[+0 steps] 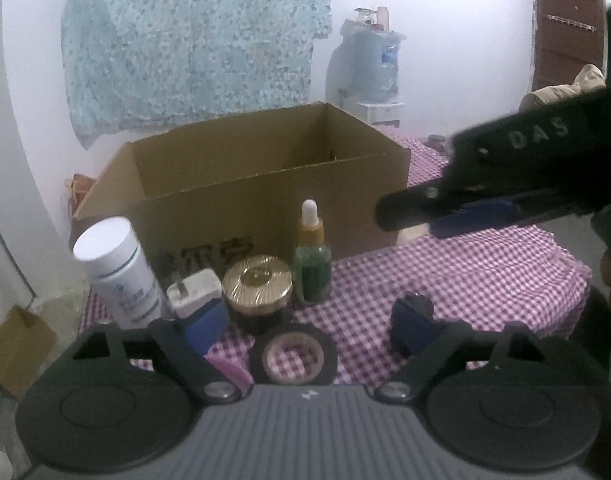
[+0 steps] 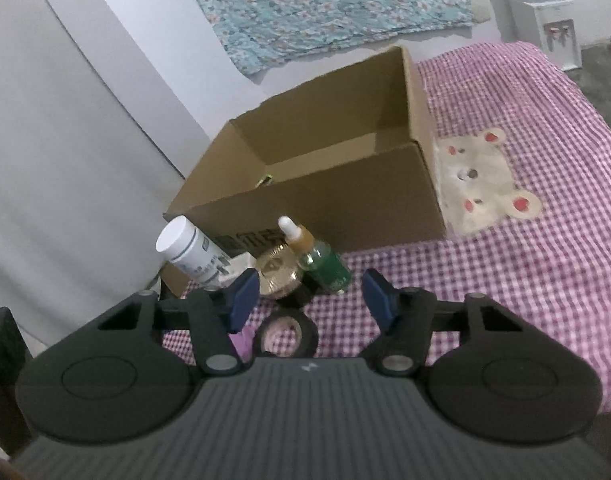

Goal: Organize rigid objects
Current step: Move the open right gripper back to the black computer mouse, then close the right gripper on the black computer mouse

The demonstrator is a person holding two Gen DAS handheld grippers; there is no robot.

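Pink checked cloth (image 2: 505, 280) covers the surface below a flowered hanging (image 1: 193, 40). An open cardboard box (image 2: 325, 200) holds something small, hard to make out. Before it stand a white bottle (image 1: 117, 268), gold-lidded jar (image 1: 257, 284), dropper bottle (image 1: 312, 256) and tape roll (image 1: 292, 354). Both the left gripper (image 1: 309, 324) and right gripper (image 2: 309, 300) have their jaws apart, gripping nothing.

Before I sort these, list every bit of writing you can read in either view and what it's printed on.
"DAS": white letters on the right gripper, readable in the left wrist view.
Cardboard box: dark printed characters on the front, blurred and partly hidden, not readable.
White bottle: label print too small and blurred.
Green dropper bottle: label too blurred.
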